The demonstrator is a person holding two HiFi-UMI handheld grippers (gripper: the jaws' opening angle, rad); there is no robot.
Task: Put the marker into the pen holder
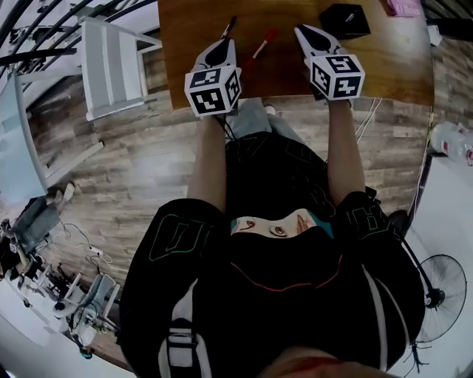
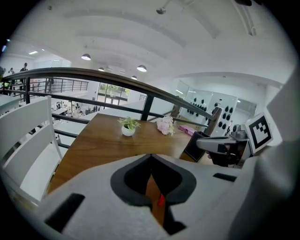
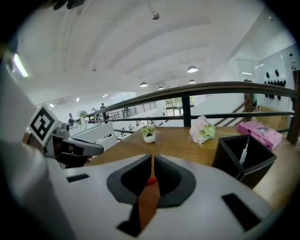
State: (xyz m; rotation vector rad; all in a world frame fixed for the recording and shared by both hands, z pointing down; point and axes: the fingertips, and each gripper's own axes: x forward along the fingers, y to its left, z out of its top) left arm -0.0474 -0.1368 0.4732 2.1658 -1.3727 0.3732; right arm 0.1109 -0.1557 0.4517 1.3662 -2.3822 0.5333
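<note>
My right gripper (image 1: pixel 309 35) and left gripper (image 1: pixel 220 49) both have their jaws pressed together on nothing, held low over the table (image 1: pixel 392 66), which I take as readiness rather than a grasp. The right one sits just on my side of the pen holder (image 1: pixel 344 20), the left one well to the left of it. The marker (image 1: pixel 259 48) lies flat, left of the pen holder, between my two grippers, so either could reach it once spread.
</note>
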